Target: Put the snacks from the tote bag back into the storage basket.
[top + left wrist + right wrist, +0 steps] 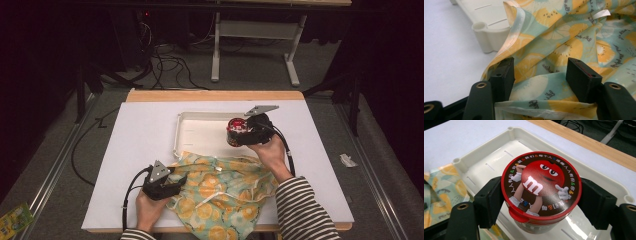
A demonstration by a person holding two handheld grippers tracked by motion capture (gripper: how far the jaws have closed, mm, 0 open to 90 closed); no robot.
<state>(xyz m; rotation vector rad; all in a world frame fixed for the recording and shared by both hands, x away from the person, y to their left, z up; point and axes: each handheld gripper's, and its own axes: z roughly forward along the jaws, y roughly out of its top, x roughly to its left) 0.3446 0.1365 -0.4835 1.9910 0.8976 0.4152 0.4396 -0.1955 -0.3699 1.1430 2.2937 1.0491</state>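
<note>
the right gripper [541, 202] held its fingers clamped on the candy tub [541, 188] above the white tray [200, 122], best lowered level, while the left gripper [541, 75], fingers apart, straddled the fruit-print cloth [574, 45].

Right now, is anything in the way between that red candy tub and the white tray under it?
Nothing visible. The right gripper holds the candy tub above the white tray, whose floor below looks bare; the patterned cloth lies outside its near edge.
</note>
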